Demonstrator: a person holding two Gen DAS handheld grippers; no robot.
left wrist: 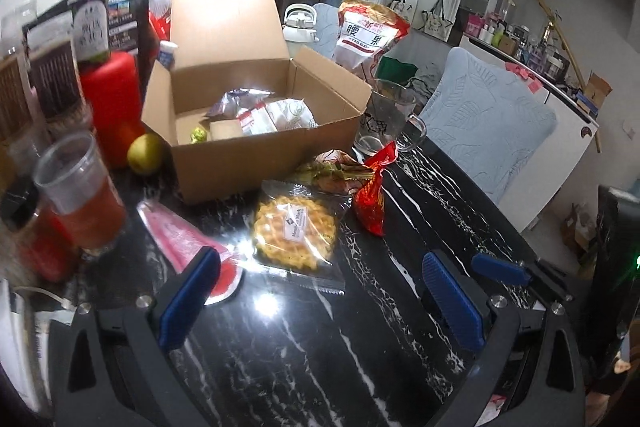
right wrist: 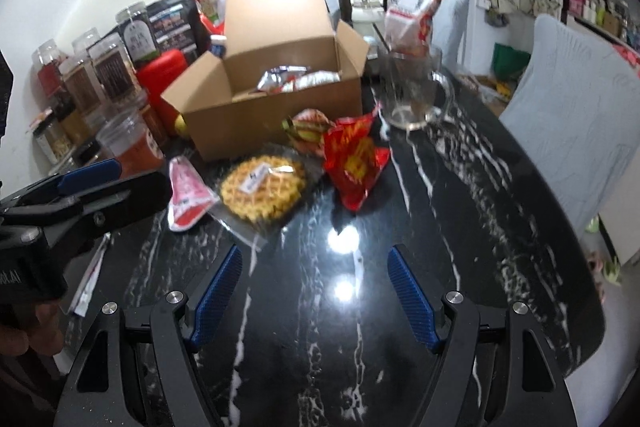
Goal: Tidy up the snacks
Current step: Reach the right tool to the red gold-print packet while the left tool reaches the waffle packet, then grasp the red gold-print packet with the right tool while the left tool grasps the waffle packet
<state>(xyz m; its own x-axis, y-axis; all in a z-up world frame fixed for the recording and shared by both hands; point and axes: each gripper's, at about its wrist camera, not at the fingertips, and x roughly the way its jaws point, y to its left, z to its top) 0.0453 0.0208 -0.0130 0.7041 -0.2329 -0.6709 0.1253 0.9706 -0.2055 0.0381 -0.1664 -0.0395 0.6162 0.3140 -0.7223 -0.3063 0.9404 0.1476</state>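
Note:
An open cardboard box (left wrist: 248,151) (right wrist: 272,115) holding several wrapped snacks stands on the black marble table (left wrist: 304,347). In front of it lie a waffle pack (left wrist: 294,233) (right wrist: 262,193), a red packet (left wrist: 372,195) (right wrist: 354,163), a pink packet (left wrist: 180,239) (right wrist: 186,197) and a green-and-red wrapped snack (left wrist: 332,173) (right wrist: 308,131). My left gripper (left wrist: 320,259) is open just short of the waffle pack, its left finger in front of the pink packet. My right gripper (right wrist: 315,253) is open over bare table, nothing between its pads.
A glass mug (left wrist: 386,115) (right wrist: 416,95) and a tall cashew bag (left wrist: 366,31) stand right of the box. A plastic cup of reddish drink (left wrist: 80,195), a lemon (left wrist: 145,153), a red bottle (left wrist: 114,107) and several jars crowd the left. A cushioned chair (left wrist: 488,131) stands at the right edge.

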